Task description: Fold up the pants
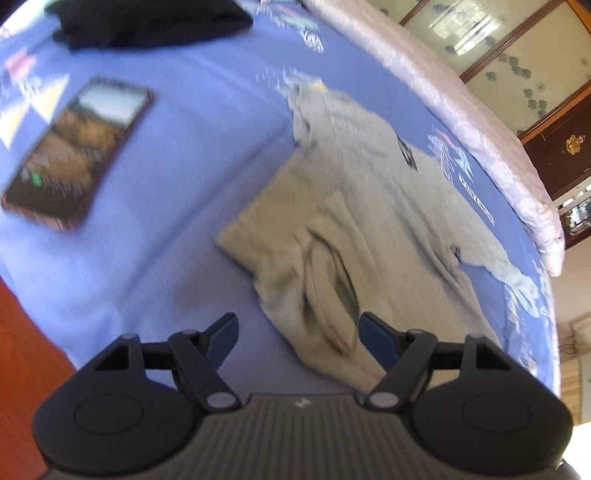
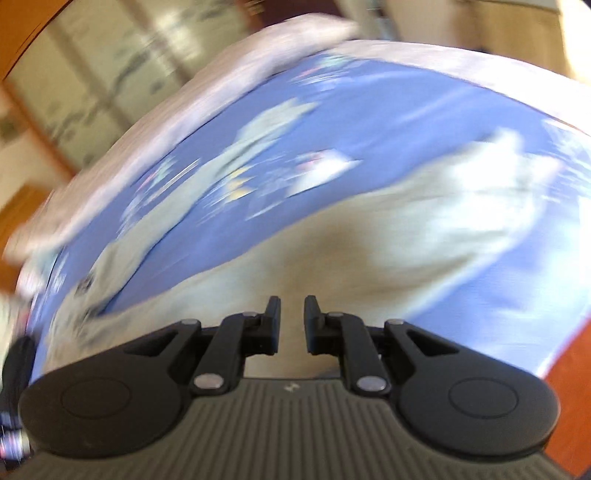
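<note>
Grey pants (image 1: 354, 221) lie spread and partly folded on a blue patterned bedsheet (image 1: 177, 236). My left gripper (image 1: 297, 332) is open and empty, its jaws wide apart just above the near edge of the pants. In the right wrist view the picture is blurred by motion; the pants (image 2: 406, 229) stretch across the sheet under my right gripper (image 2: 291, 314). Its jaws stand narrowly apart with a small gap and nothing shows between them.
A phone (image 1: 77, 151) with a lit screen lies on the sheet at the left. A black folded garment (image 1: 147, 22) sits at the far end. A pale quilt (image 1: 461, 122) runs along the bed's right edge, with a wooden cabinet (image 1: 554, 155) beyond.
</note>
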A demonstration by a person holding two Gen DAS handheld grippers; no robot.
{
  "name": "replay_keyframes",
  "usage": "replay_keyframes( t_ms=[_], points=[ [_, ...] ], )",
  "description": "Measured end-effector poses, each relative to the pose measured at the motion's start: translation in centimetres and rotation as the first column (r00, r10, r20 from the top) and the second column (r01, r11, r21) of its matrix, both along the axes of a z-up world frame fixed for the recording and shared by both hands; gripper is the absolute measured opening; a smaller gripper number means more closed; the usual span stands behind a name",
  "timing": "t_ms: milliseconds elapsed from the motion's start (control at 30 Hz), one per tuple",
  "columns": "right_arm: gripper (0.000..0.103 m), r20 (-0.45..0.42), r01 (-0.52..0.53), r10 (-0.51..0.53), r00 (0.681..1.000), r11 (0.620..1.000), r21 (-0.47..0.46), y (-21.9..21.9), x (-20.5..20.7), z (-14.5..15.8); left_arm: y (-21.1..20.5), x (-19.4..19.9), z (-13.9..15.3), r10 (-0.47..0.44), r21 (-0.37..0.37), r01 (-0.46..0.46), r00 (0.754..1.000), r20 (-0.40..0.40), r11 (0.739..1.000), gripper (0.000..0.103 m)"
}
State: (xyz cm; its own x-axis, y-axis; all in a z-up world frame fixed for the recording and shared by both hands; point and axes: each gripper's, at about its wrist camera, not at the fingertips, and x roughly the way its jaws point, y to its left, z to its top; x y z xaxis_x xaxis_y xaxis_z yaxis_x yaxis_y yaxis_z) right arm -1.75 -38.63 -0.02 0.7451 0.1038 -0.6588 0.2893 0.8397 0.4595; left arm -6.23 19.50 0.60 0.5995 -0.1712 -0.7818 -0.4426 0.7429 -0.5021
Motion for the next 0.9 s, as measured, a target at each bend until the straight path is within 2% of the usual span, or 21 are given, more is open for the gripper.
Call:
replay_keyframes(
  t_ms=[67, 100, 133, 233, 267, 300, 333, 367, 467, 567, 633, 700, 733, 800, 867, 900],
  points=[
    [0.017, 0.002, 0.083, -0.083, 0.997, 0.996, 0.036, -2.4, -0.9, -0.4, -0.3, 0.5, -0.9, 0.011, -0.063, -0.012, 1.0, -0.018, 0.998, 0.079],
    [0.017, 0.005, 0.115, -0.115, 0.993, 0.992, 0.052, -3.5, -1.3, -0.6, -0.3, 0.8, -1.1, 0.02, -0.084, -0.02, 1.0, -0.012, 0.996, 0.088],
    [0.017, 0.005, 0.145, -0.146, 0.989, 0.987, 0.063, -4.3, -1.6, -0.9, -0.4, 1.0, -1.2, 0.026, -0.096, -0.026, 1.0, -0.001, 0.995, 0.091],
    [0.017, -0.002, 0.217, -0.217, 0.976, 0.973, 0.084, -6.0, -2.1, -1.9, -0.5, 2.4, -1.7, 0.057, -0.142, -0.056, 0.998, -0.003, 0.988, 0.091],
    [0.017, -0.005, 0.234, -0.234, 0.972, 0.967, 0.099, -6.2, -2.2, -2.2, -0.4, 2.8, -1.7, 0.071, -0.145, -0.07, 0.997, -0.003, 0.987, 0.081],
    [0.019, -0.009, 0.249, -0.25, 0.968, 0.961, 0.117, -6.7, -2.2, -2.6, -0.4, 3.0, -1.9, 0.083, -0.137, -0.083, 0.997, -0.007, 0.987, 0.052],
    [0.023, -0.014, 0.266, -0.266, 0.964, 0.956, 0.127, -7.0, -2.2, -2.9, -0.3, 3.4, -2.1, 0.095, -0.118, -0.099, 0.995, -0.036, 0.988, 0.036],
    [0.024, -0.019, 0.281, -0.281, 0.96, 0.951, 0.128, -7.2, -2.2, -3.3, -0.1, 3.4, -2.2, 0.106, -0.106, -0.112, 0.993, -0.058, 0.988, 0.008],
    [0.024, -0.013, 0.3, -0.302, 0.953, 0.94, 0.16, -7.6, -1.6, -3.8, 1.5, 2.5, -2.2, 0.143, -0.167, -0.153, 0.987, -0.072, 0.974, 0.008],
    [0.024, -0.003, 0.315, -0.319, 0.948, 0.934, 0.171, -8.1, -1.0, -3.4, 3.5, 0.8, -0.4, 0.17, -0.173, -0.175, 0.985, -0.04, 0.969, 0.008],
    [0.023, 0.007, 0.31, -0.315, 0.949, 0.938, 0.153, -7.9, -0.6, -3.0, 4.6, -0.4, 0.9, 0.188, -0.144, -0.192, 0.981, -0.035, 0.971, 0.007],
    [0.015, -0.009, 0.306, -0.307, 0.952, 0.944, 0.124, -7.6, -0.3, -3.2, 5.9, -1.6, 1.8, 0.227, -0.095, -0.228, 0.974, -0.026, 0.969, 0.007],
    [0.006, -0.014, 0.298, -0.298, 0.954, 0.947, 0.12, -7.4, -0.4, -3.5, 6.6, -2.0, 1.9, 0.242, -0.086, -0.243, 0.97, -0.024, 0.966, 0.007],
    [0.005, -0.012, 0.286, -0.286, 0.958, 0.954, 0.089, -6.5, -0.5, -3.6, 7.6, -2.1, 1.3, 0.242, -0.109, -0.247, 0.969, -0.054, 0.963, 0.009],
    [0.005, -0.021, 0.291, -0.29, 0.957, 0.957, 0.016, -5.5, -0.7, -3.7, 7.3, -1.5, 0.3, 0.22, -0.086, -0.229, 0.971, -0.095, 0.97, 0.016],
    [0.005, -0.03, 0.298, -0.298, 0.954, 0.955, -0.004, -5.4, -0.8, -3.9, 6.7, -1.0, -0.2, 0.212, -0.04, -0.219, 0.969, -0.127, 0.975, 0.026]
  ],
)
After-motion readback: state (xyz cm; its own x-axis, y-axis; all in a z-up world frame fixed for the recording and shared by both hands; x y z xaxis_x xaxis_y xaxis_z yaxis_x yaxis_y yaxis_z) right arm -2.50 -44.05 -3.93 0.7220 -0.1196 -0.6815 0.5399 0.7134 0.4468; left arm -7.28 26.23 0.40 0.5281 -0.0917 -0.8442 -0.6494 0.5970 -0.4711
